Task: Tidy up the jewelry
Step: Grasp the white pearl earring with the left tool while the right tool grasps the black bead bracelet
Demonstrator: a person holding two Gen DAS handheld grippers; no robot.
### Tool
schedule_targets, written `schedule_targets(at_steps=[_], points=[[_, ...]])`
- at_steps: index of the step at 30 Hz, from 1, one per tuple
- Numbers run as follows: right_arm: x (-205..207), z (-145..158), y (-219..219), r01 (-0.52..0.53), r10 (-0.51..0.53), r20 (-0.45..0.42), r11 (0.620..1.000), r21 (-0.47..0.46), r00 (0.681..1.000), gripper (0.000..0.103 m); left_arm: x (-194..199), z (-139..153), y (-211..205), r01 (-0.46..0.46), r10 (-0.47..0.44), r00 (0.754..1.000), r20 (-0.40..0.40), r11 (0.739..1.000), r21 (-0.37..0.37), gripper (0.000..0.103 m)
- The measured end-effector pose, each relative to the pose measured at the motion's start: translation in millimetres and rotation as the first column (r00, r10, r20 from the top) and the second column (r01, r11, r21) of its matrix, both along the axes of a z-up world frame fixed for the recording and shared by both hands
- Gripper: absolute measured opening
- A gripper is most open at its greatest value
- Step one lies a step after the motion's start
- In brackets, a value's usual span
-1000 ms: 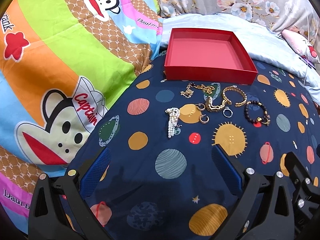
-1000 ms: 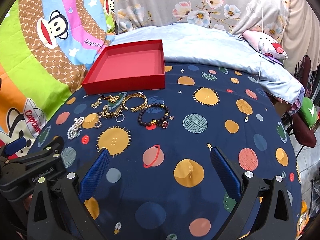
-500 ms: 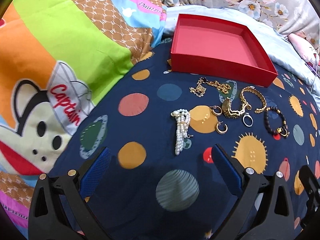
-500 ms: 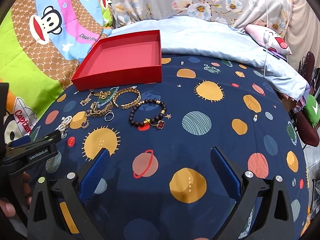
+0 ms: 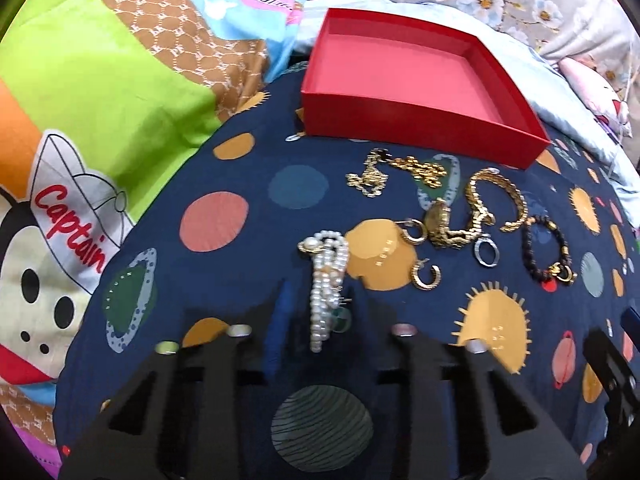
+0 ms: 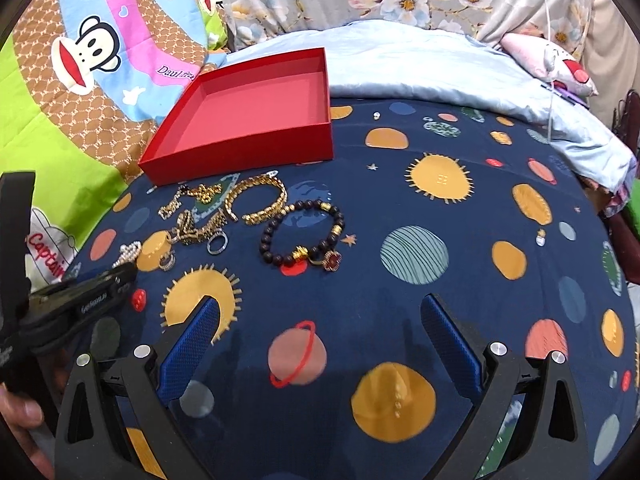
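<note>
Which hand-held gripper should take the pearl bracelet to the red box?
Left. The left hand-held gripper has been closing, with the pearl bracelet between its fingers. The right hand-held gripper stands open over bare bedsheet.

Left gripper: angled steeply down, jaws just been closing, now narrow; pearl strand lies between the fingers, contact not resolvable (blur). Right gripper: angled down, jaws spread wide, nothing between. Left gripper sits at its 9 o'clock, with a hand at 8 o'clock.
</note>
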State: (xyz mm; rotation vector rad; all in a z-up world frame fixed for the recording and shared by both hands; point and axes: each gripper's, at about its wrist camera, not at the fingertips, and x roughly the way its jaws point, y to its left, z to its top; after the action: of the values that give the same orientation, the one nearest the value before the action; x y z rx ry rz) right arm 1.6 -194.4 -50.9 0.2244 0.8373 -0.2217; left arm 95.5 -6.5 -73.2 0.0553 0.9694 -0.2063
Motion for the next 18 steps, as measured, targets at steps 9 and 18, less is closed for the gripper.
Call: schedule_targets(at_steps=[9, 18], points=[[34, -2, -4, -0.029, 0.029, -0.005, 0.999, -0.029, 1.0, 0.082, -5, 13, -2, 0.036, -0.035, 0.999, 0.028, 0.999, -0.027, 0.012], [71, -10, -24, -0.008, 0.008, -0.026, 0.999, -0.031, 1.0, 0.057, -4, 23, 1, 0.043, -0.042, 0.998, 0.051, 0.998, -0.035, 0.012]])
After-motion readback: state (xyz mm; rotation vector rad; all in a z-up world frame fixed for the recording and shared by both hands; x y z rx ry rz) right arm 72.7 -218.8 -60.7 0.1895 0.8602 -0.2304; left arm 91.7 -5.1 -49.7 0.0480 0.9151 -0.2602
